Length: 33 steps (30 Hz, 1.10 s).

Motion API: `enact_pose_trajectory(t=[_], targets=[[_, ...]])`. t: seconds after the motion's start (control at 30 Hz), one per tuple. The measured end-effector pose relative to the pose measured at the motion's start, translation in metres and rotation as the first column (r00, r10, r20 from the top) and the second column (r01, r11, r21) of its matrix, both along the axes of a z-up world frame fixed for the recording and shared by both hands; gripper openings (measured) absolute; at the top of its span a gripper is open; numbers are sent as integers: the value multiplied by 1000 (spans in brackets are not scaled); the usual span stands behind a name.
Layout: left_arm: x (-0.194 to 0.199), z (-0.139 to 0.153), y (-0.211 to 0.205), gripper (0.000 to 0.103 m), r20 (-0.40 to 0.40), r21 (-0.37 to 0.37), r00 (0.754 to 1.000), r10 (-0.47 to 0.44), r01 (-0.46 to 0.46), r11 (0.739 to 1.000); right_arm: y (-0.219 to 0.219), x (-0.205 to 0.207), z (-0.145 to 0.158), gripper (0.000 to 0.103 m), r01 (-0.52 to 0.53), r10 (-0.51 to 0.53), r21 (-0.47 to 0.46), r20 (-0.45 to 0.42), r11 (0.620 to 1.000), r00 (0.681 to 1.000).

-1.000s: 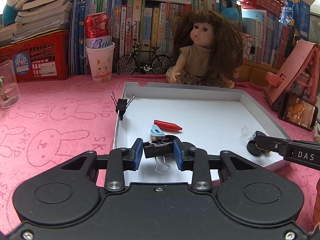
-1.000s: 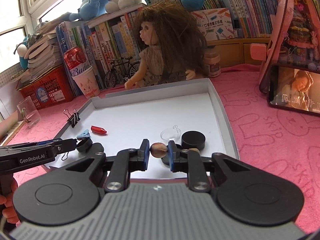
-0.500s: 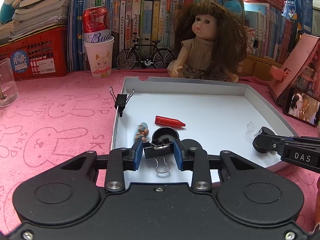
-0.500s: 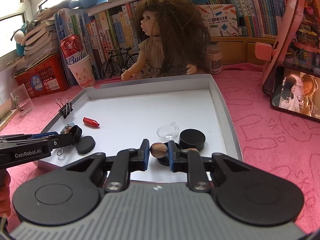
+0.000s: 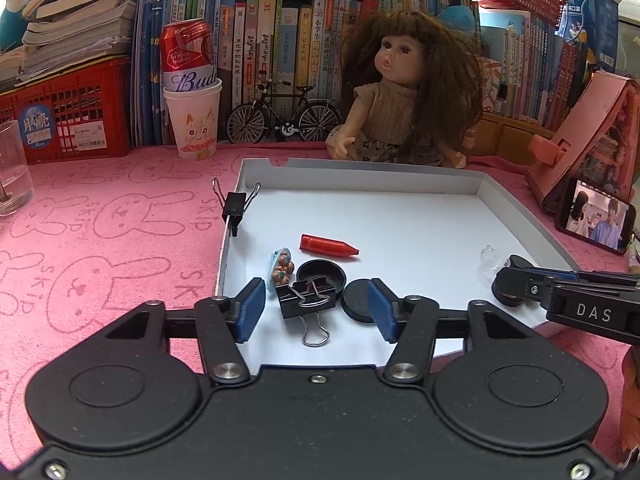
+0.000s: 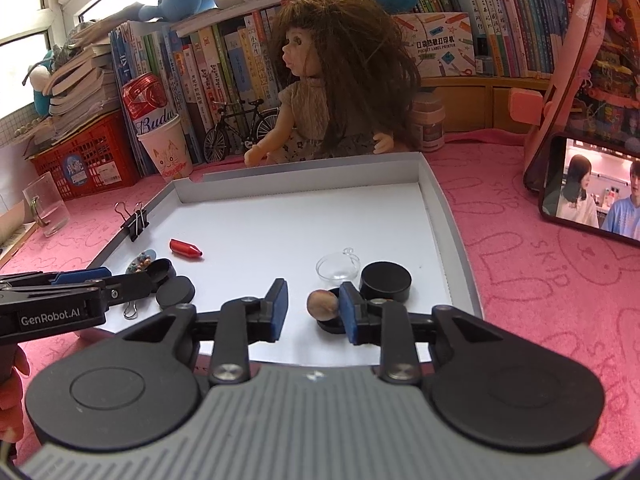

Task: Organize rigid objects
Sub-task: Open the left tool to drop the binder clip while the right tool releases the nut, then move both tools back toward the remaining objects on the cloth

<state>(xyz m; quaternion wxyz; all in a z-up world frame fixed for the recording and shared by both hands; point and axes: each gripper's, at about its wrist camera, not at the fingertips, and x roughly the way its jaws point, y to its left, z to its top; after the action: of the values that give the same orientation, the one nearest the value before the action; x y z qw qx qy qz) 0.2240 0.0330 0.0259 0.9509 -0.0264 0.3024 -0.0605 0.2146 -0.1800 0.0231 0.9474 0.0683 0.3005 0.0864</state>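
Left wrist view: left gripper (image 5: 316, 310) just opened, binder clip (image 5: 306, 300) loose near the tray (image 5: 360, 170) front edge. Right gripper (image 6: 312, 306) also just opened, brown ball (image 6: 322, 304) touching one pad; tray's middle is bare.

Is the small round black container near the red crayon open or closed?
Open. The small round black container shows its hollow inside, and a flat black round lid lies beside it in the white tray.

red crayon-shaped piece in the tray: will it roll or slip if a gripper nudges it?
Probably rolls: the red piece looks round-bodied and lies on its side on the smooth white tray floor. Its tapered tip would likely make it curve rather than roll straight. It looks stiff and glossy, so the pads may slip unless they close across the thicker end.
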Motion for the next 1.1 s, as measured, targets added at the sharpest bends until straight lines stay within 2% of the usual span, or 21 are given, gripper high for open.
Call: enact_pose_trajectory(t=[0.13,0.4,1.1], targets=[[-7,5,-2,66,7,-3,1000,-18,19,1000,0,-6,5,56,-6,6,4,19,1000,1000],[-26,13,-8,72,29,15,998,-53,52,999,5,-22,11,63,-26,27,-27,48,999,998],[-70,16,-11,74,25,-4,995,-100,101,995,0,-52,15,73,-31,36,-67,62,997,997]])
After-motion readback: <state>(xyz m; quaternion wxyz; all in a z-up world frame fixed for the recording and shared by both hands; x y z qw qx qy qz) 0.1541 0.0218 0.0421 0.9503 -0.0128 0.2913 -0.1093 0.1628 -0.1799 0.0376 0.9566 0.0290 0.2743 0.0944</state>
